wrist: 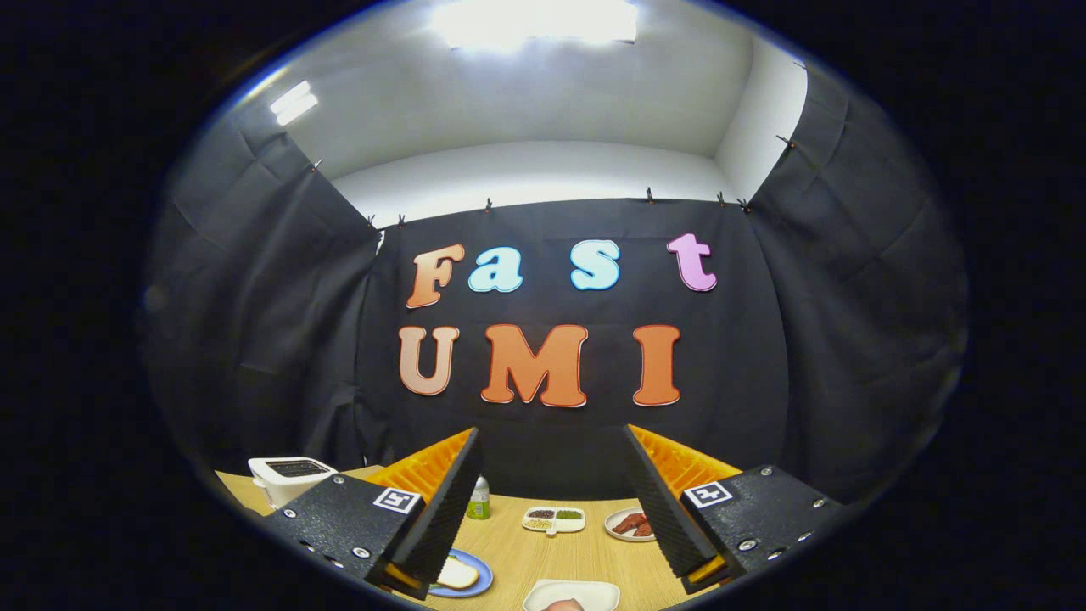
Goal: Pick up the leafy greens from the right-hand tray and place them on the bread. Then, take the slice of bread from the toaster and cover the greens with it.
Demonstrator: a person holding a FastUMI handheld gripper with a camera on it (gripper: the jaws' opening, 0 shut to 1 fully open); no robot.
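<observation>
Sitting far to the left on the wooden table [543,556] is a white toaster [287,477], with dark slots on its top. I cannot tell if a slice of bread is inside it.

Next comes the left finger [441,509] of the gripper [556,509]. Low down beside it is a blue plate [475,577] with a pale slice of bread [458,574] lying on it. The finger hides part of that plate.

Just past the left finger, farther back on the table, stands a small bottle [479,499] with a green bottom and a white cap.

The two fingers are spread wide apart, and nothing is held between them. They hang in the air above the table.

In the gap between them, far back, sits a small white dish [553,519] with little sections of dark, green and tan bits. Closer in, at the near edge of the table, is a white tray [571,594]. Something small and reddish lies on it, but it is too cut off to tell what.

Beside the right finger [666,509] is a white plate [618,528] with red-brown pieces [635,523] on it. I cannot pick out the leafy greens for sure.
</observation>
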